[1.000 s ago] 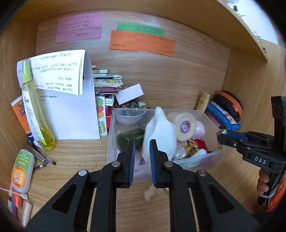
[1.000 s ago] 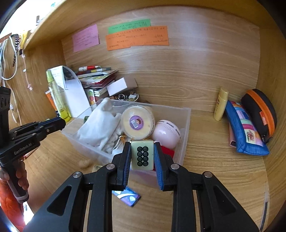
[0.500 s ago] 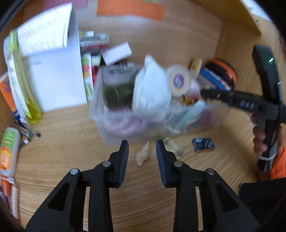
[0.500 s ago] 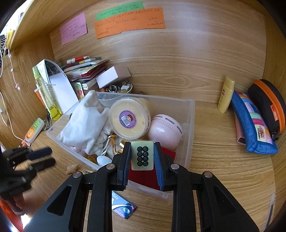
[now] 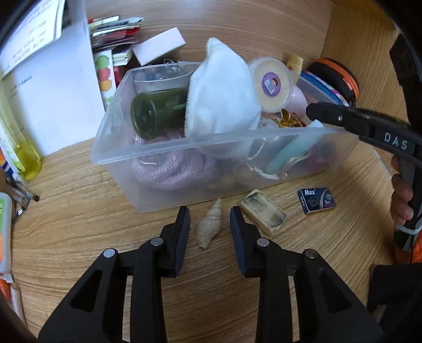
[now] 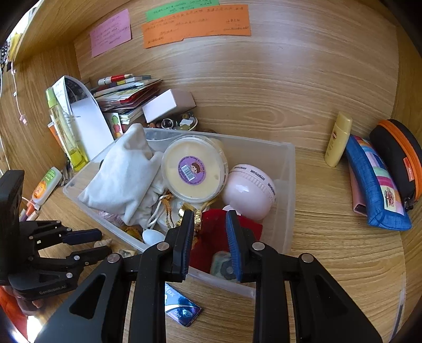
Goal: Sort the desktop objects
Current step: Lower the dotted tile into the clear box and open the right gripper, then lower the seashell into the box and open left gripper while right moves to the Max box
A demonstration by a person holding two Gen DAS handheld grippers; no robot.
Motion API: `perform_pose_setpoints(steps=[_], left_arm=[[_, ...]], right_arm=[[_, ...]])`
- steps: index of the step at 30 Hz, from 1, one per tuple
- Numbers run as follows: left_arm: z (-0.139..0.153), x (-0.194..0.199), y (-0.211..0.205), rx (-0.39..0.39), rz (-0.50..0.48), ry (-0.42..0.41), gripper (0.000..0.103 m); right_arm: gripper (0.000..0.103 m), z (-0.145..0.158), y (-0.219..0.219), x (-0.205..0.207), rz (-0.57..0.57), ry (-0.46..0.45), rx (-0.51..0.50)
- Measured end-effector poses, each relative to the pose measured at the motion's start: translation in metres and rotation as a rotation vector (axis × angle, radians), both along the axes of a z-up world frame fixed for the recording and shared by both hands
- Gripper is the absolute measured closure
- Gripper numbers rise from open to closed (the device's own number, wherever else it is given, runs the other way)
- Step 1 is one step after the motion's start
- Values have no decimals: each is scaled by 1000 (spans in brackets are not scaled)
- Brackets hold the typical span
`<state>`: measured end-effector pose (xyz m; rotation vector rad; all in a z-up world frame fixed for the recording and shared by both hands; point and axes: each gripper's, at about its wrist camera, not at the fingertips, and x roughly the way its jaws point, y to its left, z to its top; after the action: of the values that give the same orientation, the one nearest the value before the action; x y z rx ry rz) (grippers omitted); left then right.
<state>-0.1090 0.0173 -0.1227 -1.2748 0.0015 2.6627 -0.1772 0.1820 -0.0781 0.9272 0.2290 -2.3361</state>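
A home study nook: I work inside a wooden desk (image 6: pixel 329 237) alcove, sticky notes (image 6: pixel 196 25) on its back panel, stacked books (image 6: pixel 126 91), pencil cases (image 6: pixel 377 182) and a clear bin (image 6: pixel 286 184) of household oddments.

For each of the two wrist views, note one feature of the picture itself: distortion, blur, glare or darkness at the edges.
Left wrist view: fisheye bends the wooden desk into curves, corners go black, and the papers at the left edge look soft; the shell between the left gripper fingers is sharp. Right wrist view: the back wall bows, window light washes pale glare over it, and the colored notes' writing is unreadable.
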Motion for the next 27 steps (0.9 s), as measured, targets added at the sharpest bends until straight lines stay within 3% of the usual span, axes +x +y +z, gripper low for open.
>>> perform_pose_setpoints(steps=[1,3,7,9,18,27], left_arm=[[0,-1,1,-7,-3,0,79],[0,-1,5,-23,-12,1,80],[0,-1,14,-71,-29,6,83],[0,0,16,-79,-32,8,83],[10,25,1,-3,22,51,83],[59,43,-18,59,66,198,83]], right_arm=[[80,1,0,1,1,2,0],[77,3,2,2,0,6,-4],[59,13,9,11,-2,38,-28],[55,19,14,17,3,56,-42],[52,21,25,48,20,59,-32],[52,0,18,75,81,-7,-12]])
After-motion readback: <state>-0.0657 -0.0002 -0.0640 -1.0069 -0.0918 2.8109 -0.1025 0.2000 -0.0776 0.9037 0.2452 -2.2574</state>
